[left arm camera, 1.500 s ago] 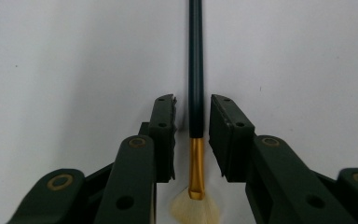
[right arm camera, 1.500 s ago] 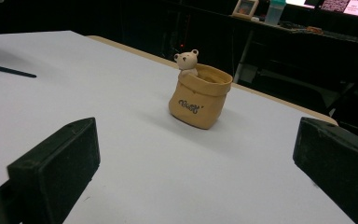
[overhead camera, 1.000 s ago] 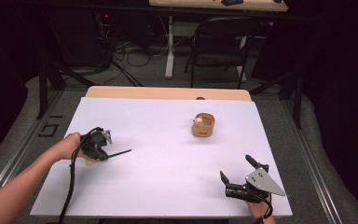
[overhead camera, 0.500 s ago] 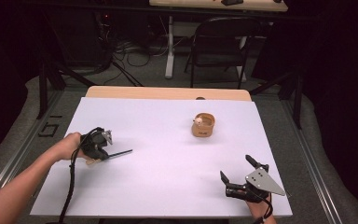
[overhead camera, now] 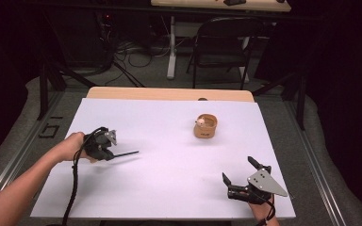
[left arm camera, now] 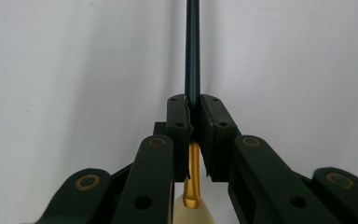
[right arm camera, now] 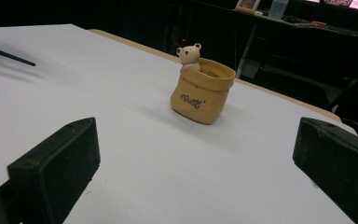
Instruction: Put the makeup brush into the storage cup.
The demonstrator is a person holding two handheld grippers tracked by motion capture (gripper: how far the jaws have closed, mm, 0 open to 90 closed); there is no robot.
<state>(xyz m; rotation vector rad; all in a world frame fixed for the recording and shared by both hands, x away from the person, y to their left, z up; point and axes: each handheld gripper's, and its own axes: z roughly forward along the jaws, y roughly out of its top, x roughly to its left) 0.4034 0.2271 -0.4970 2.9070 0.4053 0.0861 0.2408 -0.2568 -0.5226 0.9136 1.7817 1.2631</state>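
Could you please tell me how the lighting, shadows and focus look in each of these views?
High view: white table brightly lit, dark room behind, pen casts a faint shadow. Left gripper view: left tongs and pen sharp, cream end at the bottom soft. Right gripper view: bear pot sharp with a soft shadow, near pads blurred.

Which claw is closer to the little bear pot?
Right. The right claw sits open at the table's near right corner, facing the bear pot. The left claw, shut on a thin dark stick, is farther off toward the left edge.
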